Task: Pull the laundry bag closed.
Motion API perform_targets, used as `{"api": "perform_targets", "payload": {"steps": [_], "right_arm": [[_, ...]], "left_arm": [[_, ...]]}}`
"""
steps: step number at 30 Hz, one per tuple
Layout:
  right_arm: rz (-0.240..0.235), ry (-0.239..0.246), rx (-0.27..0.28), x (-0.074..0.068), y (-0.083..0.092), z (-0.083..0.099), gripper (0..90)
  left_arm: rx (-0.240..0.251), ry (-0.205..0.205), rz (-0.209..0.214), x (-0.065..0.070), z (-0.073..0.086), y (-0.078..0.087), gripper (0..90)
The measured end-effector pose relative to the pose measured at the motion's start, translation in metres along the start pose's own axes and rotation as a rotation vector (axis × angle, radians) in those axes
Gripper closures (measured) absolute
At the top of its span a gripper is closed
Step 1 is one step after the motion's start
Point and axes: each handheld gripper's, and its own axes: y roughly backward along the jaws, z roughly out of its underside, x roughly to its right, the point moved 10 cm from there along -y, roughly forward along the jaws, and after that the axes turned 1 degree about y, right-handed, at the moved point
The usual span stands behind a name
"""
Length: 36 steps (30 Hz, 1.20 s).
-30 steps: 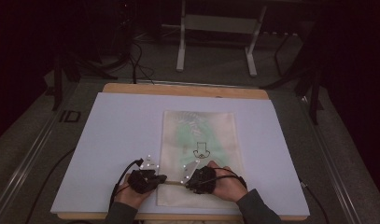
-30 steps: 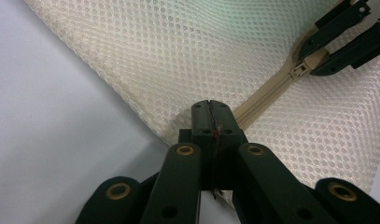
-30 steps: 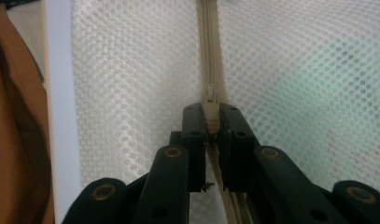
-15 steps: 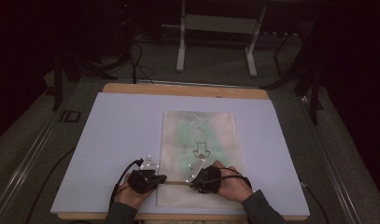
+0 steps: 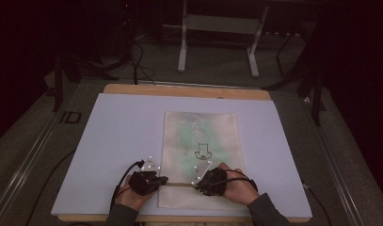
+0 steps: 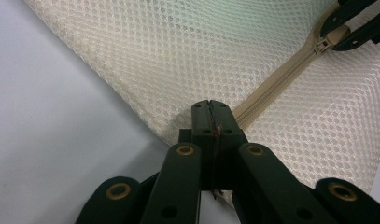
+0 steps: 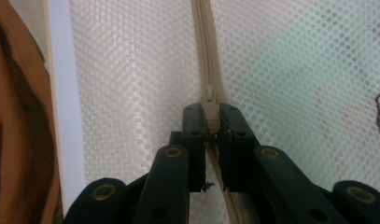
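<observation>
A see-through mesh bag [image 5: 201,155] lies flat on a big white sheet [image 5: 118,141] that covers the wooden table [image 5: 184,89]. The bag sits a little right of the middle, and its near end reaches almost to the near edge of the sheet. Something pale green shows through the mesh, with a small dark drawing on it, but it is too blurry to say what it is. A tan zipper [image 5: 179,184] runs from left to right across the near end of the bag. The left gripper [image 5: 157,181] is at the left end of the zipper, by the bag's left edge. Its jaws are pressed tight together there, pinching the end of the zipper at the bag's corner [image 6: 211,122]. The right gripper [image 5: 199,184] is a bit further right along the same zipper. Its jaws are squeezed onto the little zipper pull [image 7: 211,111], which pokes out between the black tips. The two grippers point at each other and sit near one another. Both hands rest low on the sheet, close to the near edge of the table.
</observation>
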Motion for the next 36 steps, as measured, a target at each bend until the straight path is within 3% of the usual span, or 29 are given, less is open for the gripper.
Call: {"api": "perform_targets", "payload": {"steps": [36], "right_arm": [[0.008,-0.031,0.023,0.001,0.013,0.015,82.3]], "left_arm": [[0.0,-0.005,-0.003,0.0,0.0,0.0,89.6]]}}
